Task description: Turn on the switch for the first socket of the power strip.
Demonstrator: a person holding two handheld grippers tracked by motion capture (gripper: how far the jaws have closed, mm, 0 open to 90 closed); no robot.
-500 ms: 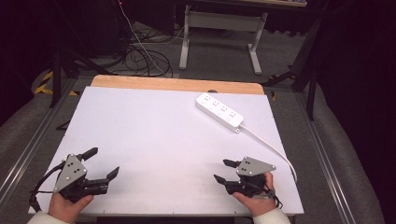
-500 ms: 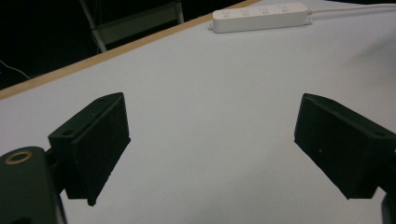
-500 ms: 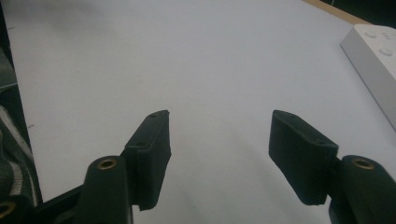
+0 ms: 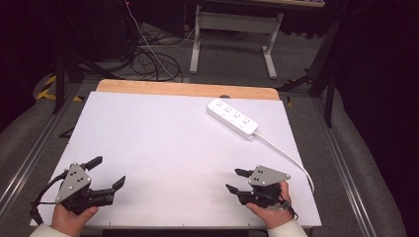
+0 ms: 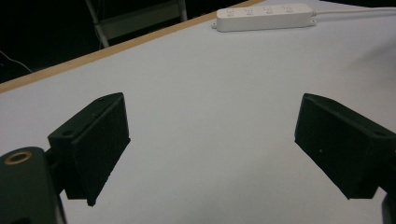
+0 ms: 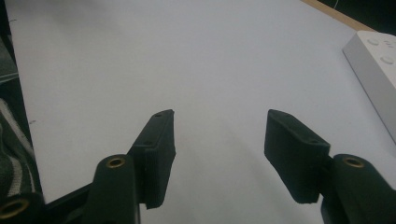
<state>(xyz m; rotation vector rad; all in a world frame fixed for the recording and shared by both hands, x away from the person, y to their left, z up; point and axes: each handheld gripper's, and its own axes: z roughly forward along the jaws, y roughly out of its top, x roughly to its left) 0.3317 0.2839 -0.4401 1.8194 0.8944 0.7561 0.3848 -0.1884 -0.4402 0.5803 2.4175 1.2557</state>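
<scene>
Left hand (image 4: 74,217): we are gripping the left gripper (image 4: 106,173) from behind, at the near left, with a pale sleeve cuff showing at the wrist.
Left gripper jaws: we are holding them wide apart with nothing between them; they are pointing away from us and toward the right.
Right hand (image 4: 269,210): we are gripping the right gripper (image 4: 236,180) from behind, at the near right.
Right gripper jaws: we are holding them parted, less widely than the left pair, with nothing between them; they are pointing toward the left.
</scene>
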